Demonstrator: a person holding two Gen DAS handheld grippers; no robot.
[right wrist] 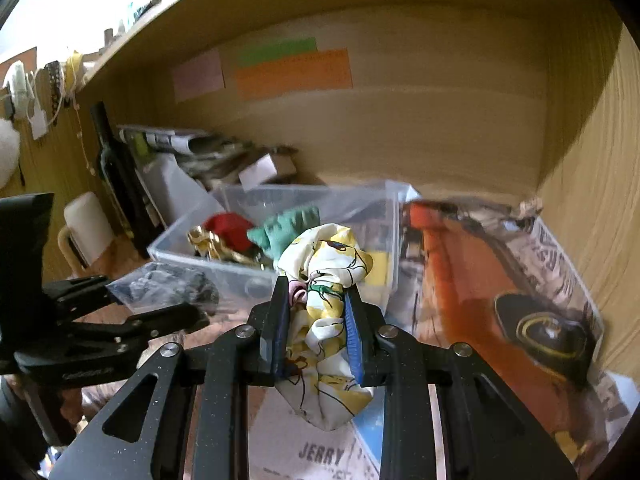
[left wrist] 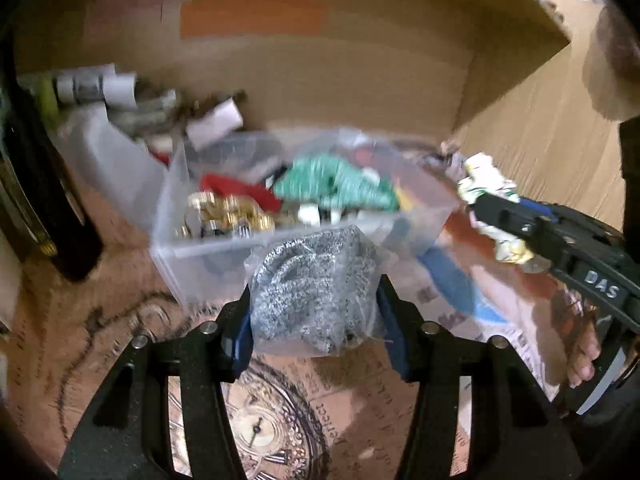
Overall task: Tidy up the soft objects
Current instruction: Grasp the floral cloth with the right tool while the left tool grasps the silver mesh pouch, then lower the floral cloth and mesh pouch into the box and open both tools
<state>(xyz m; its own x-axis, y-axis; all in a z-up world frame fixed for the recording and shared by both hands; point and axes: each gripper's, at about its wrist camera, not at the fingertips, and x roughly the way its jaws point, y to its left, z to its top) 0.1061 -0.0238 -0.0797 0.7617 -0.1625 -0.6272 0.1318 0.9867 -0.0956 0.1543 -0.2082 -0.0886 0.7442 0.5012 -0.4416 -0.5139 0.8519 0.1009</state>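
Note:
My left gripper (left wrist: 314,308) is shut on a clear plastic bag of grey speckled cord (left wrist: 316,292), held just in front of a clear plastic bin (left wrist: 192,248). The bin holds a green knitted piece (left wrist: 340,184), a red cloth (left wrist: 240,190) and gold metal bits (left wrist: 228,212). My right gripper (right wrist: 316,320) is shut on a white and yellow printed cloth (right wrist: 326,264), held up near the bin's (right wrist: 240,268) front right corner. The right gripper also shows in the left wrist view (left wrist: 500,216), and the left gripper in the right wrist view (right wrist: 116,300).
All this is inside a wooden shelf bay with pink, green and orange paper notes (right wrist: 292,72) on the back wall. Papers, rolls and a small white box (right wrist: 264,170) pile up behind the bin. A dark bottle (right wrist: 116,172) and a white mug (right wrist: 86,228) stand left. Printed newspaper (right wrist: 500,288) lines the shelf.

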